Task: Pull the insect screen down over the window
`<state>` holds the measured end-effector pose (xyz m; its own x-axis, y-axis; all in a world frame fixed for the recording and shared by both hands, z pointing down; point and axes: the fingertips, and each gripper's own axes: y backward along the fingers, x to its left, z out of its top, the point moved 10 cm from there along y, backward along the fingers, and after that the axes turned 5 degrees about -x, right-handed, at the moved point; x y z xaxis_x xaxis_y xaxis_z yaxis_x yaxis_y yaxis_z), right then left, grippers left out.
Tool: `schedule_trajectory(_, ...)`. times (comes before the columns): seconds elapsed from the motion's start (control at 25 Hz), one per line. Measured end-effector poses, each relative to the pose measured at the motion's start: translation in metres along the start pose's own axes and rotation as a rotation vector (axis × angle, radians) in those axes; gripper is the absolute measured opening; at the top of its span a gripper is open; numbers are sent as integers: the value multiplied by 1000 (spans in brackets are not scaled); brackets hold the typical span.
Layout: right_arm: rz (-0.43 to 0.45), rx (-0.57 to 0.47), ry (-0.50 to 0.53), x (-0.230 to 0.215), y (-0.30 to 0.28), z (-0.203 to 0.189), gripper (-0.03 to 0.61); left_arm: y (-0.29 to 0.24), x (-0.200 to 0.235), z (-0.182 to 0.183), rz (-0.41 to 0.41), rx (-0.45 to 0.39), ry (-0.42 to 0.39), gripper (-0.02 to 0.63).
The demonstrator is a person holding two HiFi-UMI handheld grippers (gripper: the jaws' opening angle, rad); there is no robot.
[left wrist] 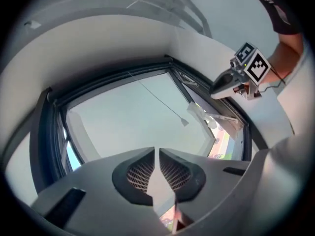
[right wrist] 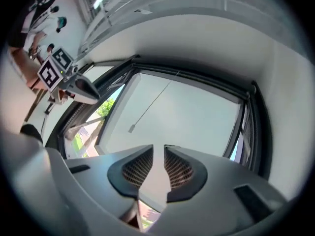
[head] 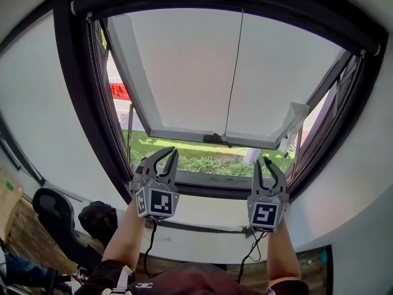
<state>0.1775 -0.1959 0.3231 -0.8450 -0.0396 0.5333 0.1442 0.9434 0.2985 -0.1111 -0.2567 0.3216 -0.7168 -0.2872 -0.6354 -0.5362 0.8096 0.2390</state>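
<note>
Left gripper (head: 169,154) and right gripper (head: 261,163) sit below the insect screen (head: 196,72).

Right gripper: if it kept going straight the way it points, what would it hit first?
Probably the insect screen, near its bottom rail; nothing nearer shows ahead of the right gripper, though depth is unclear.

red sign (head: 118,91): lettering too small to read
outdoors: mostly hidden behind the insect screen (head: 196,66)
left forearm (head: 126,238): cut off at bottom edge
distant figures (right wrist: 47,11): small, blurred

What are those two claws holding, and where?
Nothing: the left gripper and right gripper are both empty, below the screen's bottom bar.
</note>
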Motion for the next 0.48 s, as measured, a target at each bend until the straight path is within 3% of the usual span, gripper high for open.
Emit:
schedule_trajectory(0.04,-5,-10,47,-13,-1,5,77,-3,7,9,5,-6,-40,49)
schedule_trajectory(0.12,-6,-33,123,-37,-4,17,96,-9,22,26,11,-12,-120,131)
schedule_trajectory(0.24,-3,-61,236,-68,-10,38,138,-15,46,50,36,-21,-239,167)
schedule_trajectory(0.32,-3,-61,321,-85,-15,51,172,-20,61,63,38,-11,-301,243)
schedule_trajectory(0.48,-1,-45,476,-110,-23,75,238,-32,88,88,53,21,-437,310)
